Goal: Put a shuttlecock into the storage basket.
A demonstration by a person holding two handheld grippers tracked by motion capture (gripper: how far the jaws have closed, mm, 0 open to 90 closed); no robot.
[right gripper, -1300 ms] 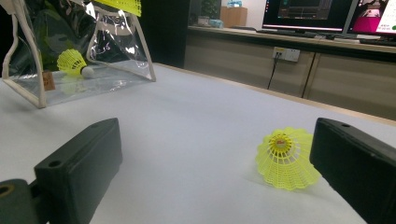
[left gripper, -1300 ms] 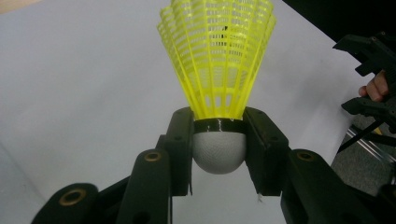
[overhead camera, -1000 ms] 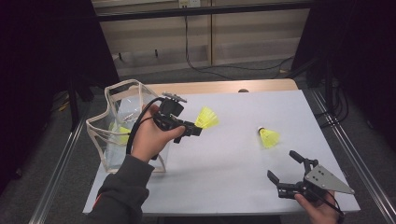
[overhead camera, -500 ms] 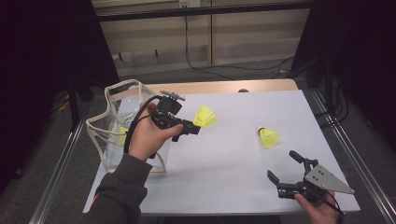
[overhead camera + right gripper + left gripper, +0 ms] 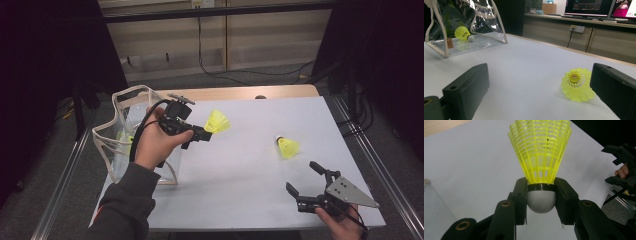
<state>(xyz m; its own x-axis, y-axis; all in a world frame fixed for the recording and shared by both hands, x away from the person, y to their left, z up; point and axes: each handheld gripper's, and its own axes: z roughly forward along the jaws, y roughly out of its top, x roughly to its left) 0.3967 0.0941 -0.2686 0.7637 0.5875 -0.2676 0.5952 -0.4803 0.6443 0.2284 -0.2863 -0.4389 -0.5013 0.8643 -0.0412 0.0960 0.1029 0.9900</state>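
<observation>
Altogether three yellow shuttlecocks: one [image 5: 541, 160] pinched at its cork by the left hand-held gripper [image 5: 199, 133] above the table [image 5: 240, 165], slightly nearer the bag than earlier; one [image 5: 288, 147] lying loose; one [image 5: 464, 33] inside the clear bag [image 5: 120, 135], blurred. Right hand-held gripper [image 5: 306, 184] spread, unmoved, partly cut off.

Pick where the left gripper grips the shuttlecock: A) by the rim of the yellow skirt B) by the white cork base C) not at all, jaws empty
B: in the left gripper view, the left gripper clamps the shuttlecock at its white cork base, yellow skirt pointing away.
</observation>
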